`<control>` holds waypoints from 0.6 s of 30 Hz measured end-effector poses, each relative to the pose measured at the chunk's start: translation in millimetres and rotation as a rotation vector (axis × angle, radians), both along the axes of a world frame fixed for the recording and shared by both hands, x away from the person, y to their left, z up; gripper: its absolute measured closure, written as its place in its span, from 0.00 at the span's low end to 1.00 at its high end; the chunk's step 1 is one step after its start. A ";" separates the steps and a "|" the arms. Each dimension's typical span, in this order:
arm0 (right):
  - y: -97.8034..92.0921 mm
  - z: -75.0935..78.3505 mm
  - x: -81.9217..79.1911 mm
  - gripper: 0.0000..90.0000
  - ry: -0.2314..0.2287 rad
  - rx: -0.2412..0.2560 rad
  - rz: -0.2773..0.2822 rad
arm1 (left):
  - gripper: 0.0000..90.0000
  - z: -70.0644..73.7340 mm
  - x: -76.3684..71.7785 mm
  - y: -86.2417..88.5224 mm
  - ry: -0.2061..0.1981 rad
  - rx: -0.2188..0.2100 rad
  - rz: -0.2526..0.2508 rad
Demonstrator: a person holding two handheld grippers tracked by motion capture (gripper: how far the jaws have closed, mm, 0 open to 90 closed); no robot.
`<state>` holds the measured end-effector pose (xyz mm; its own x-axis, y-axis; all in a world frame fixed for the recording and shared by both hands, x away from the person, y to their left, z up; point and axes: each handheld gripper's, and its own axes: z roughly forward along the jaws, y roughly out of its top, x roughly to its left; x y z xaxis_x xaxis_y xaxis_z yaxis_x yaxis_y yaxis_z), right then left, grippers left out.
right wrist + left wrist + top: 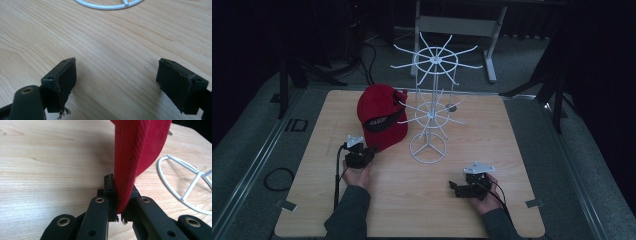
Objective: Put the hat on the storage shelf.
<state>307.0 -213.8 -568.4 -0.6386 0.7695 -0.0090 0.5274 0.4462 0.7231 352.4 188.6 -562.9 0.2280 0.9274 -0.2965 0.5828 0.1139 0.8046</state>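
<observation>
Red fabric of the cap (140, 157) sits pinched between the jaws of the left gripper (119, 202), which are clamped on the brim's edge; the cap's crown rises ahead of them and leans against the white wire rack (432, 107). Just right of those jaws lies the rack's ring base (186, 192). Spread wide over bare wooden table (112, 50), the right gripper (116, 82) grasps nothing, the ring base lying ahead of it.

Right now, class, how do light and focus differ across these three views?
High view: dim, dark surroundings, red cap and white rack still legible. Left gripper view: bright, left claw and cap brim soft from closeness. Right gripper view: evenly lit, table grain sharp, right claw slightly blurred.
</observation>
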 end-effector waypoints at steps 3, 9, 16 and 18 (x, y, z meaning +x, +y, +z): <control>0.0 0.0 0.0 0.18 0.000 0.000 0.000 | 0.96 -1.0 -1.5 1.9 -0.015 -0.011 0.017; 0.0 0.0 0.0 0.18 0.000 0.000 0.000 | 0.96 3.5 -2.5 7.2 -0.047 -0.019 0.044; 0.0 0.0 0.0 0.18 0.000 0.000 0.000 | 0.96 15.4 -3.9 10.7 -0.095 -0.015 0.056; 0.0 0.0 0.0 0.18 0.000 0.000 0.000 | 0.96 18.6 -4.1 11.0 -0.103 -0.010 0.055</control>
